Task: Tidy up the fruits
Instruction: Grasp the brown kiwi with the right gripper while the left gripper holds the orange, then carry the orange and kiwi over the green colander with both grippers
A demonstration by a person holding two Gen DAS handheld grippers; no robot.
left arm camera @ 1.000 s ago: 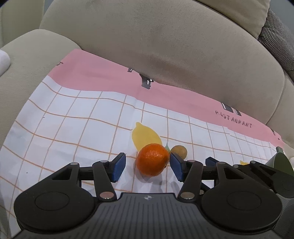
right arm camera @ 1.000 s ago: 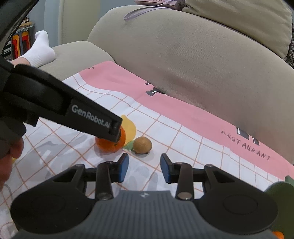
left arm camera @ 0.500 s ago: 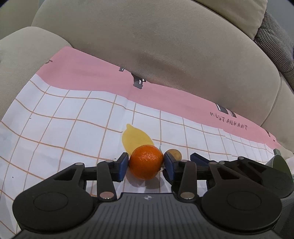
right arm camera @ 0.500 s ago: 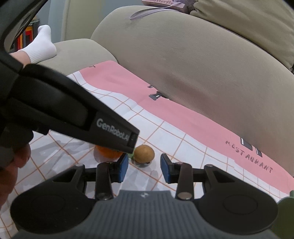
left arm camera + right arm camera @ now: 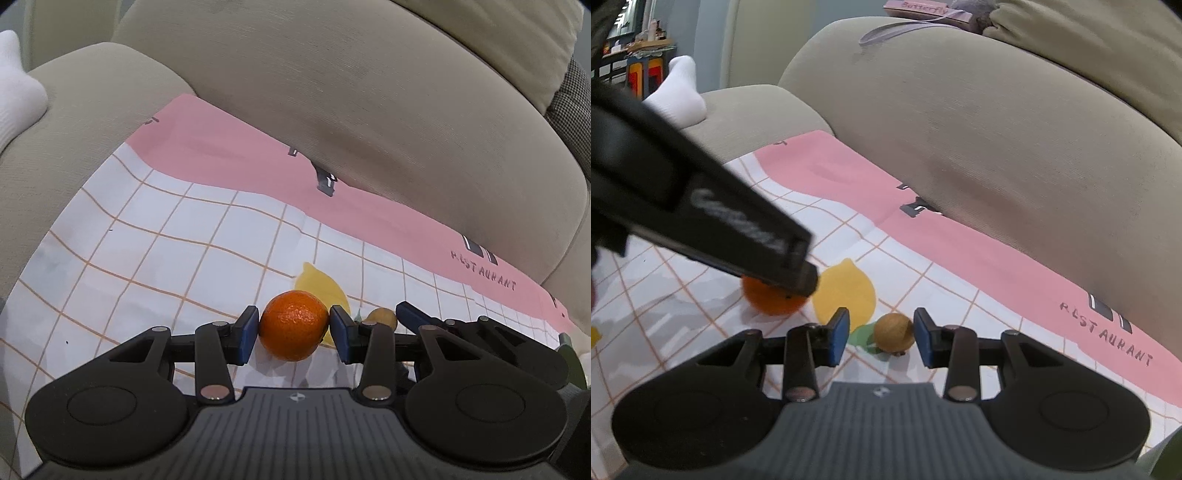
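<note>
Two fruits sit on a checked cloth (image 5: 155, 266) over the sofa: the left hand-held gripper (image 5: 293, 330) clenches the orange (image 5: 293, 325), while the small brown fruit (image 5: 894, 331), just right of that orange, lies dead ahead between the right hand-held gripper's (image 5: 881, 332) parted, untouching pads.

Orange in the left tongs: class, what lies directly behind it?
Behind the orange the cloth shows a printed yellow lemon; the orange covers its lower part.

Beige sofa (image 5: 110, 122) carries checked pink-bordered cloth (image 5: 177, 229); orange (image 5: 293, 325), small brown fruit (image 5: 894, 331) on cloth.
</note>
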